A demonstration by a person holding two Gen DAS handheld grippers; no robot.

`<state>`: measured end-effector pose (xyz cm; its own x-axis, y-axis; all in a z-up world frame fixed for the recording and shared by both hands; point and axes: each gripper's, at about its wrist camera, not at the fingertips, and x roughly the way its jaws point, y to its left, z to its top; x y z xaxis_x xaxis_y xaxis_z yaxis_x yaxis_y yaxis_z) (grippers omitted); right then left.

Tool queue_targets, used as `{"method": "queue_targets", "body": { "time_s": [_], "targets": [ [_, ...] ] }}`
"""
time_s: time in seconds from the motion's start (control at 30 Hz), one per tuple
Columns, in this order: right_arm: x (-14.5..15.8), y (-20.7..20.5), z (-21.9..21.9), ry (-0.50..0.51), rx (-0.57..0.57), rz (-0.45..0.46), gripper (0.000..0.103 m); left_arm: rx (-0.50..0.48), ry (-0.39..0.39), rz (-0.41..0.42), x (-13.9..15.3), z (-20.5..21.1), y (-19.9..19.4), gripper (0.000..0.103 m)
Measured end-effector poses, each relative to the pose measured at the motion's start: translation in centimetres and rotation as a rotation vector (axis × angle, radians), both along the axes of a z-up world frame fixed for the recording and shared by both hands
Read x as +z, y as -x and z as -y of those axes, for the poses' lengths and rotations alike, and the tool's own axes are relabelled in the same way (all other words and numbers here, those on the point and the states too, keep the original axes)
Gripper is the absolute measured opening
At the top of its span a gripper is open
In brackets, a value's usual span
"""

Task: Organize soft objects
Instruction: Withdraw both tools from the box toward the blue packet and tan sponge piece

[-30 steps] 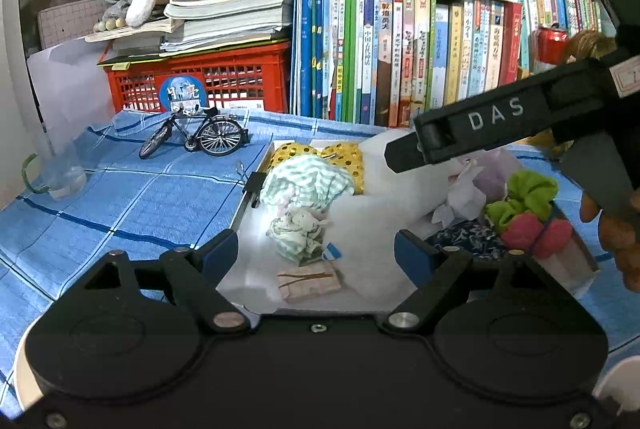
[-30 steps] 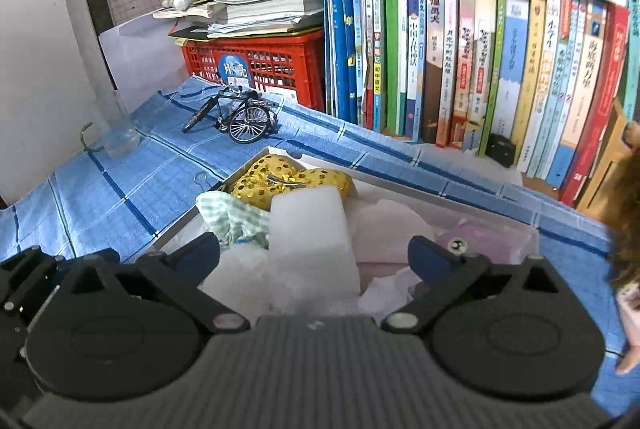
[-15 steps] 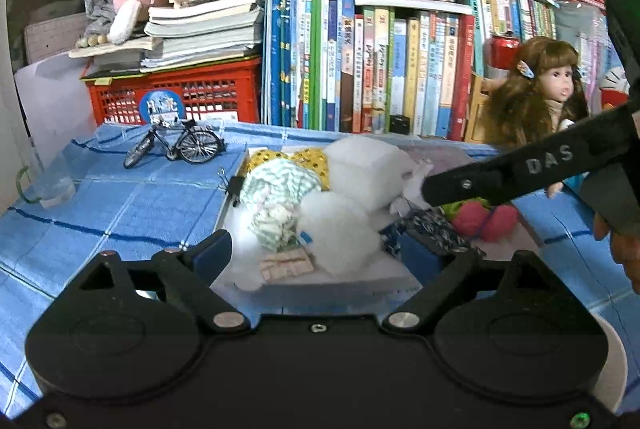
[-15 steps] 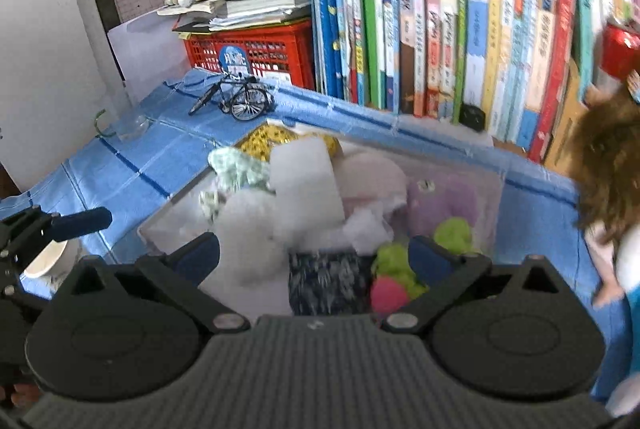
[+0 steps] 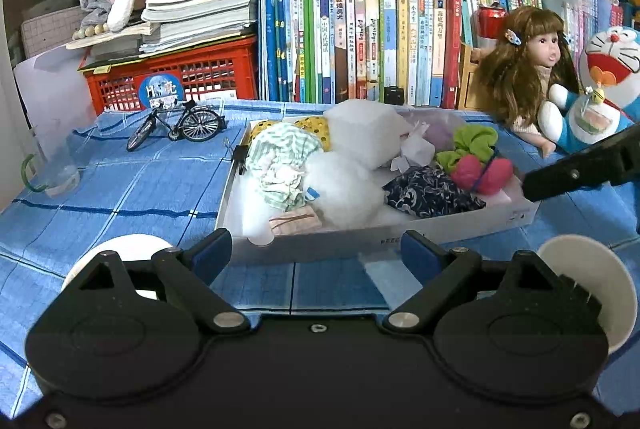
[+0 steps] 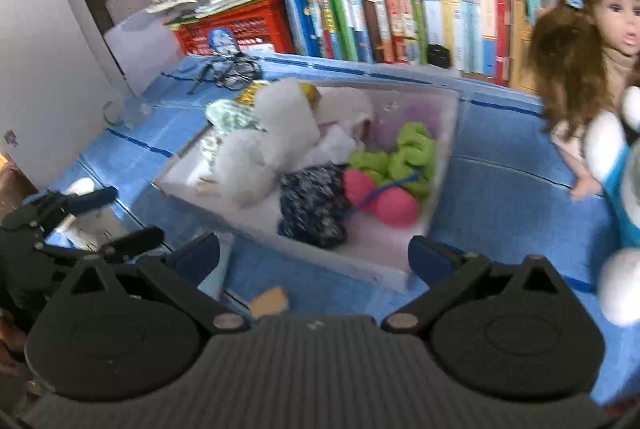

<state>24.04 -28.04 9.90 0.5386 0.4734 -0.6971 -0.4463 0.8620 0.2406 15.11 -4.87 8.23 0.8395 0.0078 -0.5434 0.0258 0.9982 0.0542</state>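
Observation:
A shallow white box (image 5: 400, 239) on the blue checked cloth holds soft things: white cotton fluff (image 5: 344, 185), a white foam block (image 5: 364, 137), a green striped cloth (image 5: 280, 157), a dark patterned cloth (image 5: 432, 193), pink pompoms (image 5: 480, 173) and a green scrunchie (image 5: 472, 145). My left gripper (image 5: 316, 257) hangs open just in front of the box's near wall, with nothing between its fingers. My right gripper (image 6: 314, 255) is open and bare too, before the box's (image 6: 340, 263) near right corner. One black finger (image 5: 576, 171) of it shows at the right.
A long-haired doll (image 5: 524, 77) and a blue cat plush (image 5: 600, 89) sit right of the box. A toy bicycle (image 5: 180, 121), glass mug (image 5: 52, 165), red crate (image 5: 180, 77) and a wall of books stand behind. White cups (image 5: 588, 285) flank my left gripper.
Both grippers have drawn back from over the box toward its near side. The right one has swung to the right, bringing the doll and the blue plush into view.

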Motion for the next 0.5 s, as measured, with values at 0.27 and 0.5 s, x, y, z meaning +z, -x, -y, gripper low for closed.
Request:
{"method": "queue_targets", "body": {
  "time_s": [0.27, 0.5],
  "targets": [
    [-1.5, 0.2, 0.1, 0.008, -0.034, -0.090, 0.103, -0.043, 0.031, 0.003, 0.3, 0.1, 1.2, 0.091],
    [-2.1, -1.5, -0.8, -0.019, -0.031, -0.273, 0.095, -0.099, 0.051, -0.004, 1.0, 0.3, 2.8, 0.091]
  ]
}}
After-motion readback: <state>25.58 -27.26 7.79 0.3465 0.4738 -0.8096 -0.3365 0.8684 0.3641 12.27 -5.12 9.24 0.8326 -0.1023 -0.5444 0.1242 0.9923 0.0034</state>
